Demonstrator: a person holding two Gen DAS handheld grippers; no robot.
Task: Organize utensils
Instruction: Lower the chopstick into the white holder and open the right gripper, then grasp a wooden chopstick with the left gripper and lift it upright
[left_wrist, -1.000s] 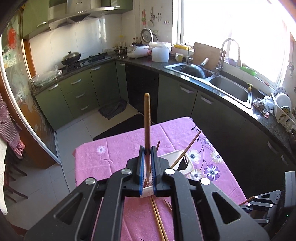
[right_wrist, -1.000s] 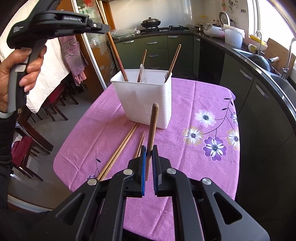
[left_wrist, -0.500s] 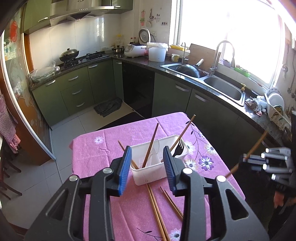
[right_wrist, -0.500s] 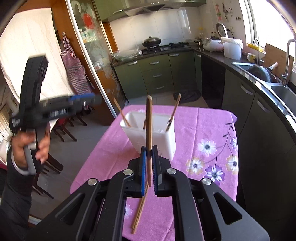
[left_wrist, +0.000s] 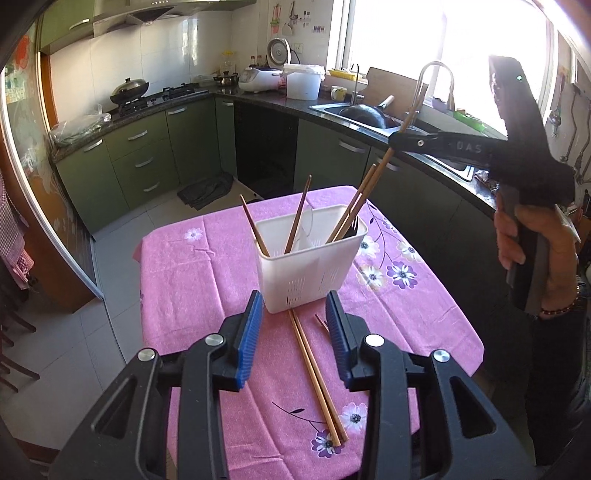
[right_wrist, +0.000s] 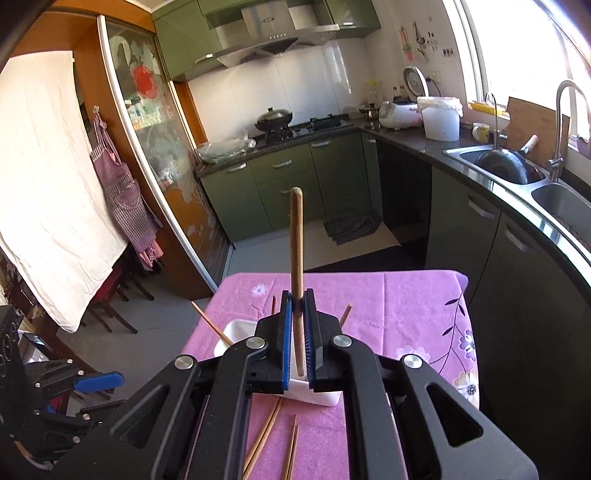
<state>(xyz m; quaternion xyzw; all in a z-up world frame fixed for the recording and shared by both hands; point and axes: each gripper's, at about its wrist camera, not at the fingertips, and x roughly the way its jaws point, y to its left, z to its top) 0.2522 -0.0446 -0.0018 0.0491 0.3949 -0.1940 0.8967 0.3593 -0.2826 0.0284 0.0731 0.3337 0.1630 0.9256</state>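
L gripper (left_wrist: 293, 332): jaws now apart & empty, its chopstick dropped into white holder (left_wrist: 310, 258) just ahead of fingers, so 1 more sorted; R gripper (right_wrist: 296, 332) clamped on chopstick (right_wrist: 296, 258), raised over holder; loose pair (left_wrist: 314, 369) lies betw. L fingers, next.

Black tongs (left_wrist: 293, 334), blue ribbed pads (left_wrist: 249, 334), silver screws; beaded bracelet (left_wrist: 559, 308).

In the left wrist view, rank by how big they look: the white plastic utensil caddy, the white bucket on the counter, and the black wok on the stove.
1. White plastic utensil caddy
2. White bucket
3. Black wok
The caddy sits much nearer the camera, so true sizes stay unsure.
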